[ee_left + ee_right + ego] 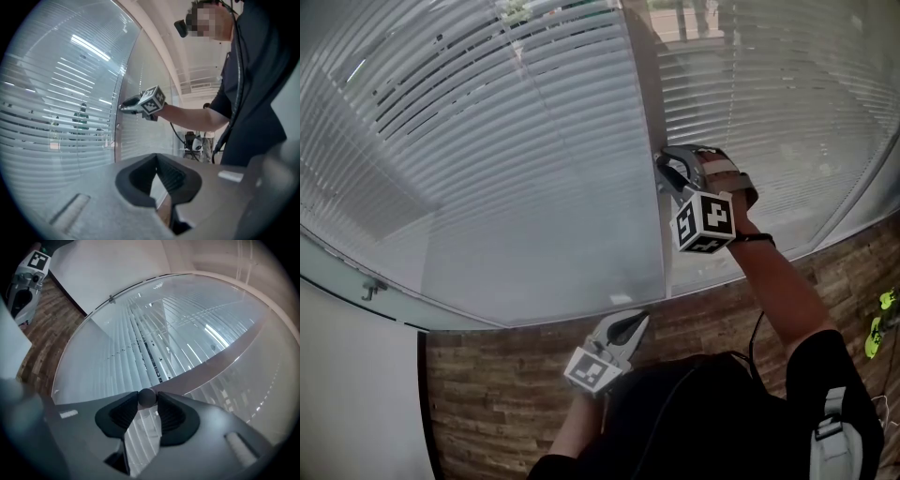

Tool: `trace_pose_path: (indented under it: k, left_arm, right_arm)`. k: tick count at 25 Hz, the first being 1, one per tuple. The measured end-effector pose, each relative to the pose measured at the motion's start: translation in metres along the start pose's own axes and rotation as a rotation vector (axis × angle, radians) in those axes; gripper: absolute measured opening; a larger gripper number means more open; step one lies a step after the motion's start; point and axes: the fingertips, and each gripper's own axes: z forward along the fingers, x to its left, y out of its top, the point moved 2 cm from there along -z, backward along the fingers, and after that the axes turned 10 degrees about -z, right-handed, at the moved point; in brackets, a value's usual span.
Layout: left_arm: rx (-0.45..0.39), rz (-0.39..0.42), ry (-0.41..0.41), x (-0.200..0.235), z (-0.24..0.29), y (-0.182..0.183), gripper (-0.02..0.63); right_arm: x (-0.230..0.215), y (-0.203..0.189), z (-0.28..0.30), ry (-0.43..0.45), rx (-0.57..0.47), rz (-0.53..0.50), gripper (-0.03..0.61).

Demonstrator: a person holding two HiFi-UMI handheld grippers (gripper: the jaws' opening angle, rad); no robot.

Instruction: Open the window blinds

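White slatted blinds (516,169) hang behind curved glass panes, and their slats lie nearly flat against each other. A brown upright frame (645,112) splits the two panes. At this frame my right gripper (664,174) is shut on a small round dark knob (146,398), which sits pinched between its two pads. The left gripper view shows the same gripper (125,105) touching the frame. My left gripper (636,324) hangs low near my body, away from the glass, with its tips together and nothing between them.
A wood-patterned floor (487,375) runs below the glass. A white wall (347,394) stands at the left, with a small metal bracket (370,289) on the pane's lower rail. A yellow-green object (881,328) lies at the far right.
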Motion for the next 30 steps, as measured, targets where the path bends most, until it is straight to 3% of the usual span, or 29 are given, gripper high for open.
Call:
trace_pose_path:
  k: [8,13,18,24,30]
  left_arm:
    - [0.011,-0.003,-0.006,0.002,0.000,-0.007,0.005]
    - [0.011,-0.004,-0.003,0.001,0.001,-0.005,0.004]
    - [0.011,0.000,-0.003,0.001,0.002,-0.005,0.005]
    - [0.012,-0.003,-0.001,0.001,0.003,-0.004,0.005]
    - [0.011,-0.002,0.001,0.001,0.004,-0.004,0.003]
  right_arm:
    - [0.001,0.002,0.000,-0.025,-0.040,0.174,0.133]
    - [-0.004,-0.002,-0.002,-0.051,-0.076,0.380,0.133]
    - [-0.006,-0.005,-0.002,-0.088,-0.107,0.523,0.133]
    - [-0.007,-0.009,0.000,-0.134,-0.167,0.812,0.133]
    - [-0.008,-0.010,-0.001,-0.152,-0.204,0.960,0.133]
